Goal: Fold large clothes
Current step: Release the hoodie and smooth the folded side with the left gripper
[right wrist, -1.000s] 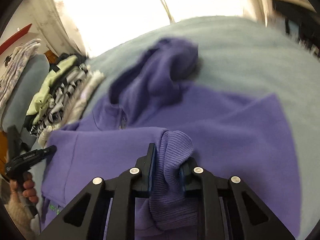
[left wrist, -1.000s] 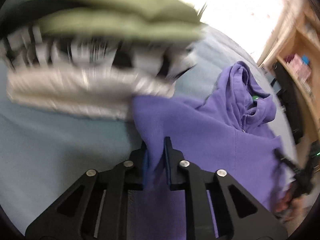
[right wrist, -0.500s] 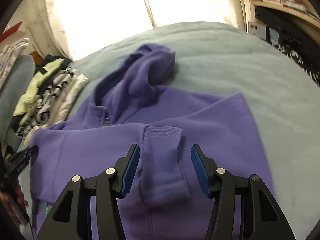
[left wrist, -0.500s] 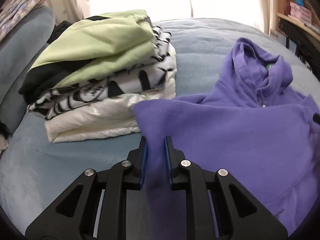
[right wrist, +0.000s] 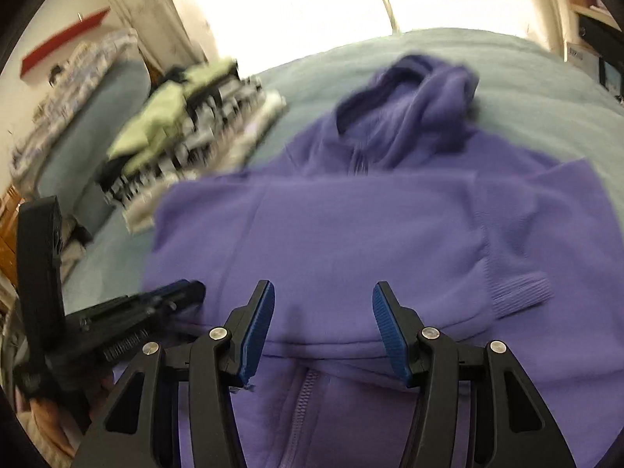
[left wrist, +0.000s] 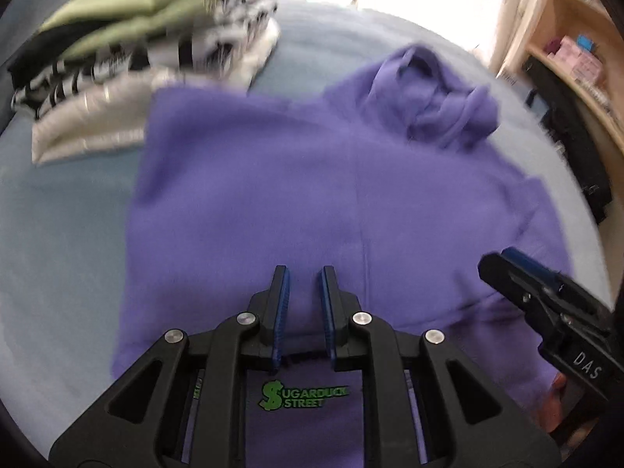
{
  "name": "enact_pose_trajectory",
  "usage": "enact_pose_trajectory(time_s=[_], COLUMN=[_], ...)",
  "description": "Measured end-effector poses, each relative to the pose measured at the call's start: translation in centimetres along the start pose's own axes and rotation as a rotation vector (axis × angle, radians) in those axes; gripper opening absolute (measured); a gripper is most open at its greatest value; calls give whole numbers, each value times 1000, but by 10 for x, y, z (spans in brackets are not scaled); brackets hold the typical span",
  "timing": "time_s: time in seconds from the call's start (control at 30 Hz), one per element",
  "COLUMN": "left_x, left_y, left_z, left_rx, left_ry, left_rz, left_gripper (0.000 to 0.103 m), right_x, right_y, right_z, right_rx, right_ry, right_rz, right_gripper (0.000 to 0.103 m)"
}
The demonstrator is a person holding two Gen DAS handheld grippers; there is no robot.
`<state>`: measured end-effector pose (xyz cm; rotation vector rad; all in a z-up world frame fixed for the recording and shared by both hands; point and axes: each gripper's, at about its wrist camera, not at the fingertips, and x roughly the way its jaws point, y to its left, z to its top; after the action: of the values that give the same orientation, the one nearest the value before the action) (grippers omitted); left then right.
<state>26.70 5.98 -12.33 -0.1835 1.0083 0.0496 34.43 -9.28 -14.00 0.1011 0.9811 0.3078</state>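
A purple hoodie [left wrist: 312, 195] lies on the blue-grey bed [left wrist: 58, 226], both sleeves folded across its body and its hood [left wrist: 433, 93] bunched at the far end. It also shows in the right wrist view [right wrist: 351, 234], with a ribbed cuff [right wrist: 518, 296] at the right. My left gripper [left wrist: 303, 304] hovers over the hoodie's near hem, its jaws a little apart and empty. My right gripper [right wrist: 321, 327] is wide open and empty above the hem and zipper [right wrist: 304, 401]. Each gripper shows in the other's view: the right one [left wrist: 546, 304], the left one [right wrist: 148, 312].
A stack of folded clothes [left wrist: 128, 50], green on top, then striped, then white, sits on the bed left of the hoodie; it also shows in the right wrist view [right wrist: 187, 132]. Wooden shelves [left wrist: 577, 54] stand at the right. A grey cushion [right wrist: 93, 117] lies at the far left.
The left gripper let go of the purple sleeve and pulled back to the near hem. The right gripper stayed open and drew back too. Both sleeves now lie flat across the hoodie.
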Motion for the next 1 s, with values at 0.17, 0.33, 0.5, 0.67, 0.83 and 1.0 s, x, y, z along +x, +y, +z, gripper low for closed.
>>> enact_pose_trajectory(time_s=[0.17,0.33,0.5,0.67,0.83,1.0], left_x=[2,-1,-20,-47,-95,-150], left_y=[24,60,62,65,70,72], left_z=[-2,3,1,-6,-28,-54], left_rx=[-18,-77,-65,-55,-50,-55], left_ry=[-25,-22,-38,-35,-65,-116], left_rz=[1,-48,-24,-1,45,84], left_gripper=[17,17,17,24,26,27], right_x=[-18,-46,-75,-107,-154,-203], right_y=[-43,-66,-76,-64,-42,-23], right_z=[-8,-17,-28,-38,-62,-84], right_rx=[65,120,204,200,201,177], right_ry=[-31,-39,-57,-63,-74,-107], right_rz=[-21,-104,-43,-25,15,44], right_gripper=[53,57,62,62,63,67])
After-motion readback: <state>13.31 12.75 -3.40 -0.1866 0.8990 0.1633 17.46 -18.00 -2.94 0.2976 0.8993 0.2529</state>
